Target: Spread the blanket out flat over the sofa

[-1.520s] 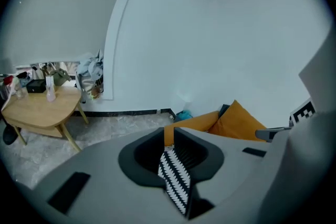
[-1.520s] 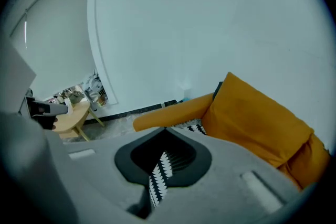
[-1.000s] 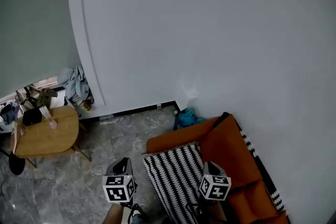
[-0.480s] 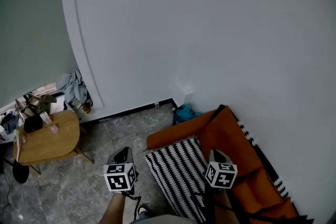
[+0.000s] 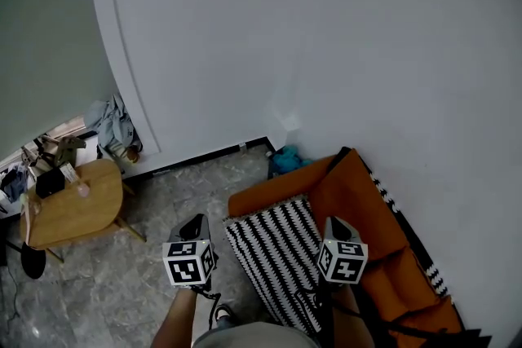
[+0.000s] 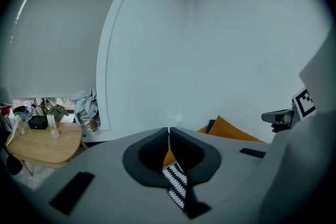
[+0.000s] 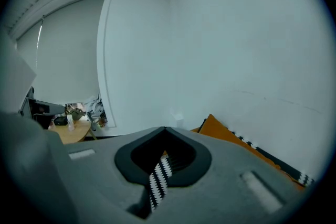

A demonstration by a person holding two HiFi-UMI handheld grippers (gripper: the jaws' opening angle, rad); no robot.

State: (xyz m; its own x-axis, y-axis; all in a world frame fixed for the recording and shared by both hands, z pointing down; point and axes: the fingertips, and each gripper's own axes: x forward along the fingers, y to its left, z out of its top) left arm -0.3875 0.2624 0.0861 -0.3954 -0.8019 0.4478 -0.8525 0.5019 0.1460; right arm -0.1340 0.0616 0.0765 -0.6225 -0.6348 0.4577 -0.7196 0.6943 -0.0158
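A black-and-white zigzag blanket [image 5: 273, 257] lies in a long strip over the seat of the orange sofa [image 5: 359, 208] at the lower right of the head view. My left gripper [image 5: 194, 224] hovers just left of the strip and my right gripper [image 5: 336, 226] over its right edge. In the left gripper view the left gripper [image 6: 168, 131] has just been closing, and its jaws are shut on a fold of blanket [image 6: 176, 186] that hangs below them. The right gripper [image 7: 165, 128] is likewise shut on a hanging fold of blanket [image 7: 157, 181].
A small wooden table [image 5: 73, 208] with several small items stands at the left on the grey marble floor [image 5: 163, 208]. Clothes [image 5: 112, 126] are piled by the wall. A teal object [image 5: 285, 160] sits at the sofa's far end. More patterned fabric [image 5: 408, 236] runs behind the backrest.
Both grippers have risen a little with the blanket in them. The head view has shifted slightly, and more of the person's body shows at the bottom edge.
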